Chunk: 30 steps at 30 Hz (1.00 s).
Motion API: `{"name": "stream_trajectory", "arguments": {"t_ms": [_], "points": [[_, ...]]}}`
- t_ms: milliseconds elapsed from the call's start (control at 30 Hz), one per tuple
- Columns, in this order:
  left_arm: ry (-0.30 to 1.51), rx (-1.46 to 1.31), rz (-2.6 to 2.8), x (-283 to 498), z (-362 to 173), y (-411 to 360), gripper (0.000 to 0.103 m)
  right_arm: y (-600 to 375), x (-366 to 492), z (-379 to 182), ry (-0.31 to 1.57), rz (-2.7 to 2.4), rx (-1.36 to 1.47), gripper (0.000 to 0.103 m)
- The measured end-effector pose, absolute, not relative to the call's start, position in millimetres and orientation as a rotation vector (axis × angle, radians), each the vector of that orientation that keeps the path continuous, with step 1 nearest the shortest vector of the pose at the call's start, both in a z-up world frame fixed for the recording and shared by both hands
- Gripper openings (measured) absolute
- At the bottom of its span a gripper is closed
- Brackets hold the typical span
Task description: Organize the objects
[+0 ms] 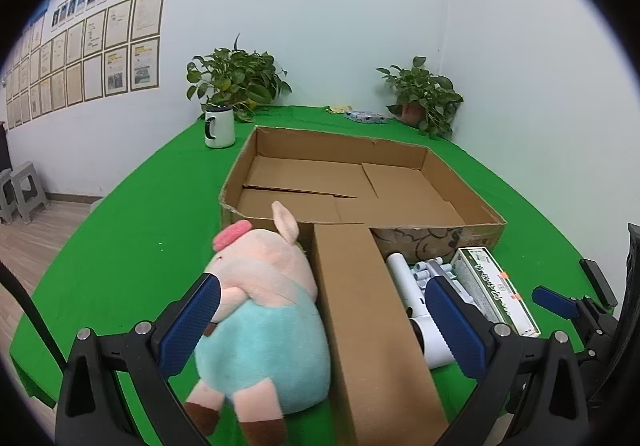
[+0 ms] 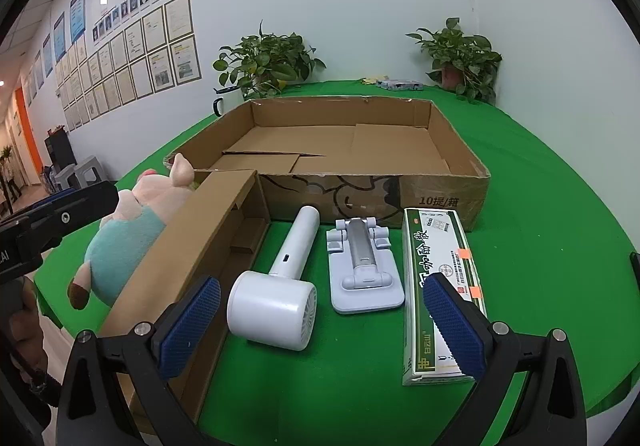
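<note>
A plush pig in a teal shirt lies on the green table left of a long cardboard flap; it also shows in the right wrist view. My left gripper is open, its fingers straddling the pig and the flap. A white handheld fan, a white folding stand and a green-and-white medicine box lie in front of the large open cardboard box. My right gripper is open above the fan and stand, holding nothing.
A white mug stands left of the cardboard box. Two potted plants sit at the back by the wall, with small packets between them. Grey stools stand on the floor at left.
</note>
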<state>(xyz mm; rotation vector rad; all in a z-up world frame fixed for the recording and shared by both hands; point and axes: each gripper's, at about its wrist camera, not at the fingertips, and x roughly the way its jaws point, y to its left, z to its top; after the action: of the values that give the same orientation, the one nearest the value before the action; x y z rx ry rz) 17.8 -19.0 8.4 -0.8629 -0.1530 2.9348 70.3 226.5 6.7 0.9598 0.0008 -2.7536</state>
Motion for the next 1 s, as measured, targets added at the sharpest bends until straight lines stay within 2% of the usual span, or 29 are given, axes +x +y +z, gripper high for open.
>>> {"name": "stream_trajectory", "arguments": {"t_ms": [267, 533, 600, 700, 767, 833, 1000], "points": [[-0.22, -0.89, 2.919, 20.9, 2.3, -47.8, 0.102, 213.8, 70.0, 12.3, -0.07, -2.622, 0.857, 0.102], [-0.347, -1.111, 2.774, 5.5, -50.5, -71.0, 0.102, 186.6, 66.3, 30.3, -0.158, -2.37, 0.746, 0.102], [-0.405, -1.171, 2.726, -1.1, -64.5, -75.7, 0.091, 179.3, 63.4, 31.2, -0.163, -2.345, 0.754, 0.102], [-0.498, -1.152, 2.68, -2.2, -72.1, -84.5, 0.083, 167.1, 59.6, 31.6, -0.147, -2.335, 0.775, 0.102], [-0.476, -1.141, 2.684, -1.0, -69.8, -85.5, 0.073, 159.0, 58.7, 32.3, -0.132, -2.328, 0.784, 0.102], [-0.461, -1.125, 2.699, 3.5, -65.7, -88.6, 0.068, 149.5, 56.9, 33.1, -0.114, -2.322, 0.801, 0.102], [-0.246, -1.075, 2.853, 23.5, -48.2, -89.7, 0.063, 123.3, 42.4, 34.5, -0.107, -2.27, 0.864, 0.102]]}}
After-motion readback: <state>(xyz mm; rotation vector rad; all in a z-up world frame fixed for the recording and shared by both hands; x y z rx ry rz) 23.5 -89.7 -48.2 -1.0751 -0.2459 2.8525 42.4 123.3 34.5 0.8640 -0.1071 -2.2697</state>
